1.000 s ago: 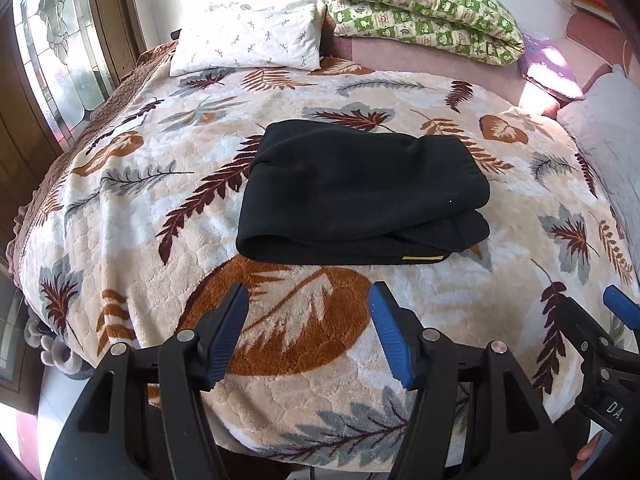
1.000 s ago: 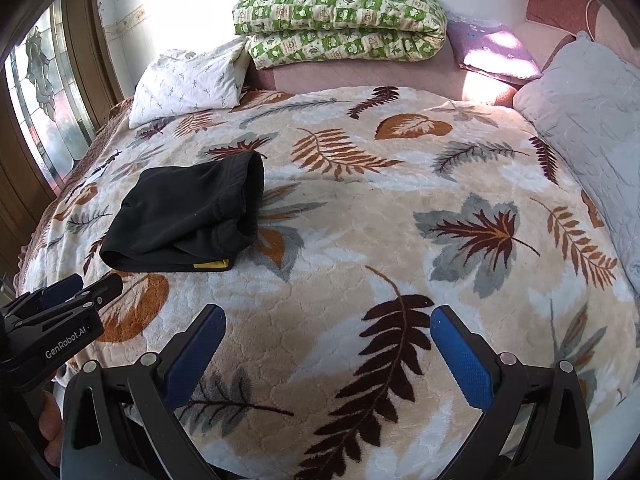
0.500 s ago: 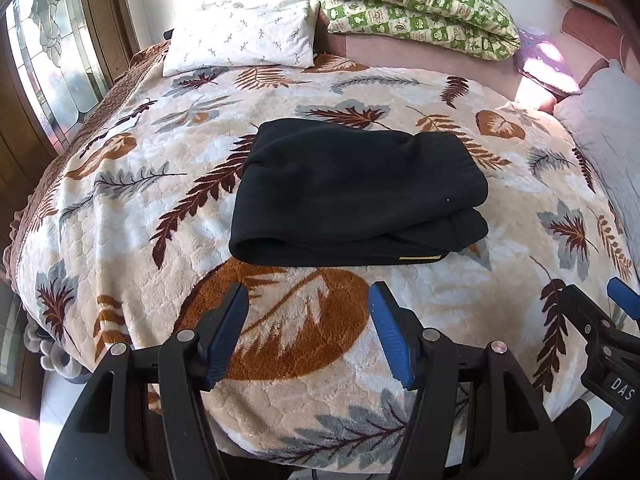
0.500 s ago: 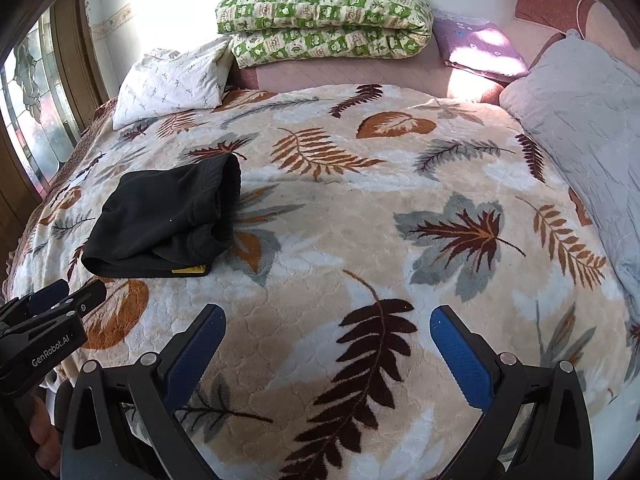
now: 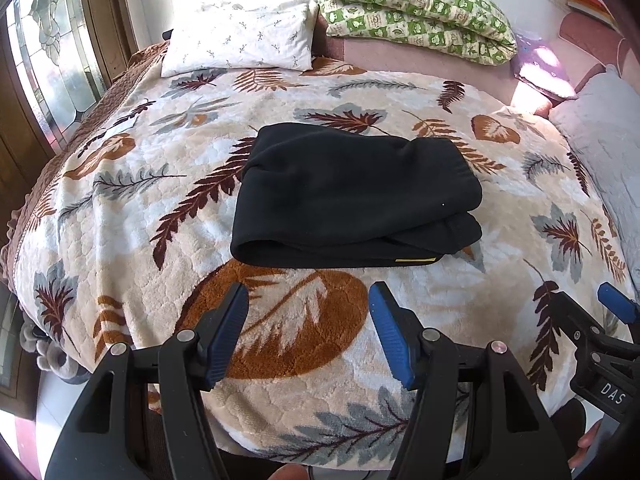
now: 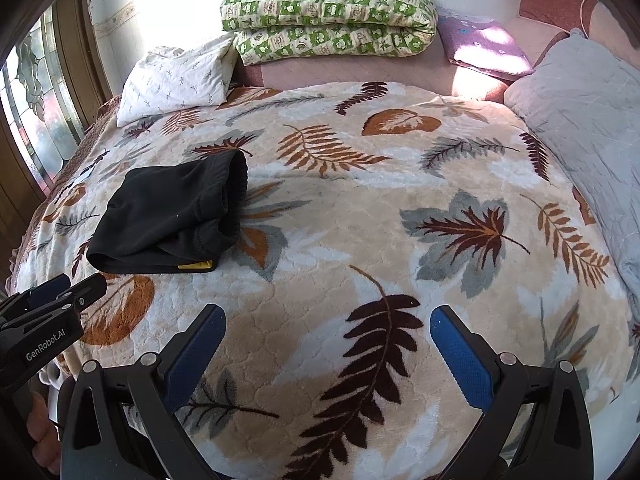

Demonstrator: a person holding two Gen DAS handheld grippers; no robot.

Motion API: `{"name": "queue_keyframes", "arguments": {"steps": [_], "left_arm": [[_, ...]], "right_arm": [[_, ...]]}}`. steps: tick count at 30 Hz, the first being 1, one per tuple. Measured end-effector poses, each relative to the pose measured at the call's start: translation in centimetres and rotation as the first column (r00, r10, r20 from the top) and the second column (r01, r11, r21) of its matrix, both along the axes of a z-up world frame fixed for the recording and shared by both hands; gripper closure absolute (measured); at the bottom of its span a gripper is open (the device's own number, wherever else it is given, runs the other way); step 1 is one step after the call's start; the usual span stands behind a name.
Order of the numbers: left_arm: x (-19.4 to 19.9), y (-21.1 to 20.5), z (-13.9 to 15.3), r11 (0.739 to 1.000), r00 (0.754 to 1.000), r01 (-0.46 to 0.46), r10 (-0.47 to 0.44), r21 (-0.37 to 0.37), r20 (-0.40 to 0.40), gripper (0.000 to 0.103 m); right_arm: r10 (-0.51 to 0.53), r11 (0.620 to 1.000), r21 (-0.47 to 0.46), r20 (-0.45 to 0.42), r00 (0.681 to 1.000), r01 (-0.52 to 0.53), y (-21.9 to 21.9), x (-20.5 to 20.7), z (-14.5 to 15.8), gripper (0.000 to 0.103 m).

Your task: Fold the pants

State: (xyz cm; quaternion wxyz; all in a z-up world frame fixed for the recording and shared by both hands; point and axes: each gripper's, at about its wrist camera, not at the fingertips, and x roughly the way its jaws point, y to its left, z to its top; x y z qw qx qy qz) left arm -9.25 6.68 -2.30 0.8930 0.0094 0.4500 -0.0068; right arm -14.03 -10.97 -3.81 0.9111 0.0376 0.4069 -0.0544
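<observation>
The black pants (image 5: 352,196) lie folded into a thick rectangle on the leaf-patterned blanket (image 5: 132,216), a yellow label at the near right corner. In the right wrist view the pants (image 6: 172,216) sit at the left. My left gripper (image 5: 308,328) hovers open just short of the pants' near edge, holding nothing. Over bare blanket to the right, my right gripper (image 6: 326,348) is open wide and empty. Each gripper also shows at the edge of the other's view: right gripper (image 5: 608,320), left gripper (image 6: 60,292).
A white pillow (image 5: 240,42) and a folded green patterned quilt (image 5: 412,8) lie at the bed's head. A grey cushion (image 6: 588,116) lines the right side. A stained-glass window (image 5: 52,60) and wooden frame stand on the left. The bed's near edge is under the grippers.
Both grippers have shifted slightly, the views drifting a little; the pants lie as before and both grippers stay open.
</observation>
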Motion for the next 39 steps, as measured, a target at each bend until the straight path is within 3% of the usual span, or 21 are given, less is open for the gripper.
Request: {"name": "queue_keyframes", "arguments": {"steps": [25, 39], "left_arm": [[0.13, -0.01, -0.14, 1.000, 1.000, 0.018, -0.018, 0.007, -0.013, 0.041], [0.83, -0.08, -0.36, 0.998, 0.997, 0.046, -0.048, -0.034, -0.058, 0.041]], "right_arm": [[-0.006, 1.000, 0.026, -0.017, 1.000, 0.006, -0.26, -0.11, -0.34, 0.000], [-0.017, 0.999, 0.040, -0.024, 1.000, 0.018, -0.59, -0.27, -0.56, 0.000]]}}
